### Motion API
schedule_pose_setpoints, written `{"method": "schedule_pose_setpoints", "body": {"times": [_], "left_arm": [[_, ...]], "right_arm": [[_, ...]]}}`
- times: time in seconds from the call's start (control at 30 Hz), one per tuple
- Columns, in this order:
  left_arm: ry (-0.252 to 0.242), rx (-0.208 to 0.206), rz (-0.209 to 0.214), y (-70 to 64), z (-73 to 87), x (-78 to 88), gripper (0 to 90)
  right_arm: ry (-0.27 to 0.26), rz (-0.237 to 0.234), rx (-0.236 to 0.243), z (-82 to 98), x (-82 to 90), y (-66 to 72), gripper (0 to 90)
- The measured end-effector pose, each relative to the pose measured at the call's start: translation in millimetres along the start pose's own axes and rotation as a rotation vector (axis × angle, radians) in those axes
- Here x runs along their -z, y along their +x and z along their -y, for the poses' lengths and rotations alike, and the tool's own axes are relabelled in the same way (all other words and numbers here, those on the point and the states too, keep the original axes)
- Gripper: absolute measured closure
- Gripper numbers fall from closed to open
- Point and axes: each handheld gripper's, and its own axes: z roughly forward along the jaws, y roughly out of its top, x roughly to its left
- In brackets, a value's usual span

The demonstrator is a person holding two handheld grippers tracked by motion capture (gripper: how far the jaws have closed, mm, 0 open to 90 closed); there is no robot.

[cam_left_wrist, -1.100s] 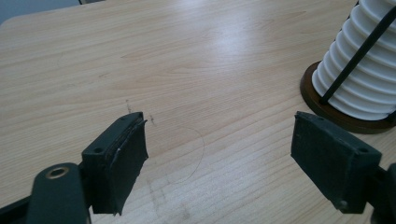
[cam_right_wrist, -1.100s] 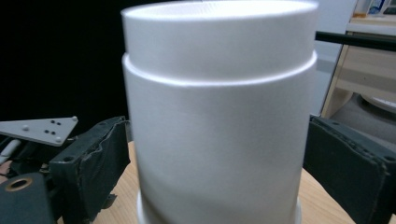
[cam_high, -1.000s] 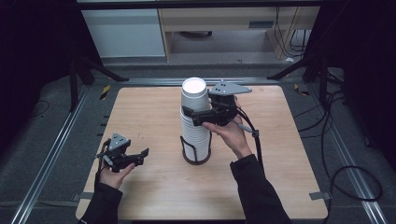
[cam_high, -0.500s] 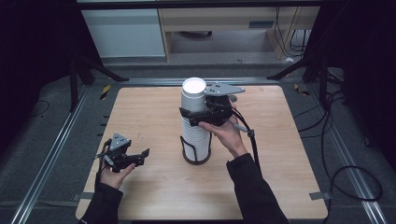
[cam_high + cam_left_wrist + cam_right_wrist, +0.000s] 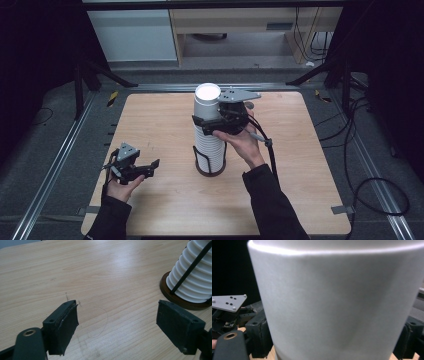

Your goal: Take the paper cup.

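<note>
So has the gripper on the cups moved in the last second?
Barely: the right gripper stays clamped on the top cup, at the same height above the holder.

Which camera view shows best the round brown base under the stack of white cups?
The left gripper view: the brown base lies close and sharp, with the ribbed cup stack standing on it. The high view shows the base small and dark. In the right gripper view the top cup blocks it.
</note>
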Motion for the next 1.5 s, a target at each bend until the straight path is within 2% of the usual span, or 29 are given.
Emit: {"method": "schedule_pose_setpoints", "body": {"times": [0.43,0.5,0.6,0.63,0.7,0.83,0.97,1.2,1.3,1.37,1.5], "left_arm": [[-0.003,0.002,0.002,0.9,0.0,0.9,17.1],[-0.003,0.003,0.002,0.9,0.0,0.9,17.1],[-0.002,0.002,0.001,0.7,0.0,0.7,17.1],[-0.003,0.002,0.003,0.8,0.0,0.6,17.1],[-0.002,0.003,0.004,0.4,-0.1,0.6,17.1],[0.0,0.003,0.005,0.3,-0.1,0.6,17.2],[0.001,0.006,0.006,0.9,-0.1,1.2,17.8],[-0.003,0.017,0.026,0.7,-0.3,1.2,17.4],[-0.001,0.022,0.02,0.6,-0.3,1.2,16.1],[0.004,0.024,0.031,0.8,-0.2,1.3,19.1],[0.0,0.035,0.029,1.2,-0.5,2.0,18.8]], "right_arm": [[0.001,-0.005,0.014,-1.3,-1.1,0.7,12.5],[-0.004,-0.005,0.014,-1.3,-1.1,0.6,12.7],[-0.042,0.0,0.021,-3.7,2.0,1.0,13.4],[-0.048,-0.003,0.017,-6.3,4.0,0.8,13.5],[-0.023,-0.001,0.03,-11.4,4.9,0.0,13.9],[-0.027,-0.003,0.042,-14.6,6.2,1.0,14.5],[-0.048,-0.019,0.033,-20.3,10.6,1.5,14.9],[-0.084,0.002,0.065,-40.9,23.1,2.5,15.1],[-0.095,0.006,0.071,-45.6,26.5,2.7,15.1],[-0.109,0.006,0.072,-51.0,31.4,2.7,15.1],[-0.129,0.023,0.089,-60.3,43.7,2.0,15.1]]}}
